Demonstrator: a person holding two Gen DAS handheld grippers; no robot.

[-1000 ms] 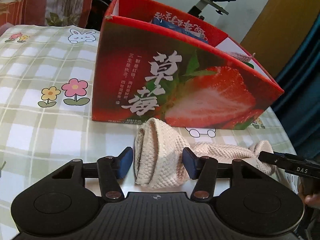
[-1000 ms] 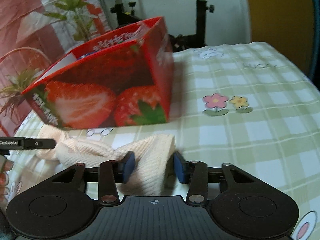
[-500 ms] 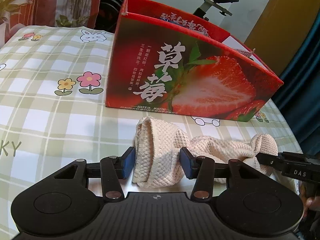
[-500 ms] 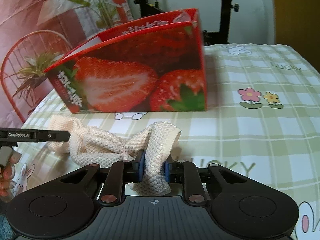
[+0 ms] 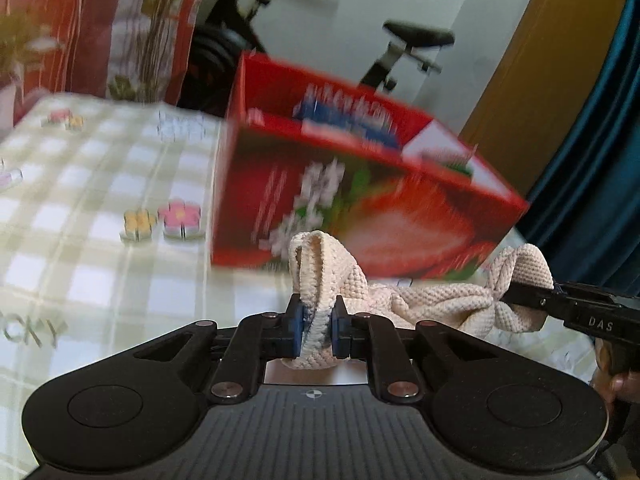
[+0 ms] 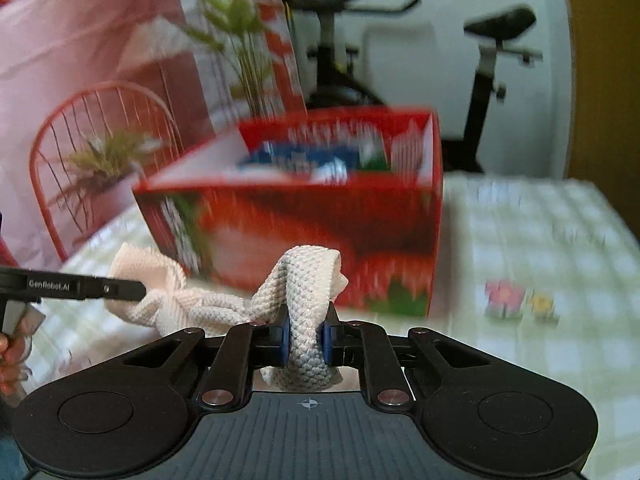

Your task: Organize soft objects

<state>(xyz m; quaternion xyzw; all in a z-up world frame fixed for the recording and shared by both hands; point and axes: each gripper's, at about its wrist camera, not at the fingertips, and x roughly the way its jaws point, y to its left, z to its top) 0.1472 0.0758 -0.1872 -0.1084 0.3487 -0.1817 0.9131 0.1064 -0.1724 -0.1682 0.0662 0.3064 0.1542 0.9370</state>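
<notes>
A cream knitted towel (image 5: 400, 300) hangs between my two grippers, lifted off the table. My left gripper (image 5: 316, 330) is shut on one end of it. My right gripper (image 6: 305, 340) is shut on the other end; the towel (image 6: 304, 292) sags in the middle. Each gripper shows in the other's view as a black bar: the right one in the left wrist view (image 5: 560, 308), the left one in the right wrist view (image 6: 80, 286). A red strawberry-print cardboard box (image 5: 360, 200) stands open just behind the towel; it also shows in the right wrist view (image 6: 320, 220).
The table wears a green checked cloth (image 5: 100, 208) with flower prints. The box holds a blue packet (image 6: 300, 160) and other items. An exercise bike (image 6: 492, 80), a red wire chair (image 6: 100, 140) and plants stand beyond the table. A blue curtain (image 5: 592, 160) hangs at right.
My left gripper has shut on the towel end. Both grippers have risen with the towel, lifting it off the table; the box now appears lower and its inside shows.
</notes>
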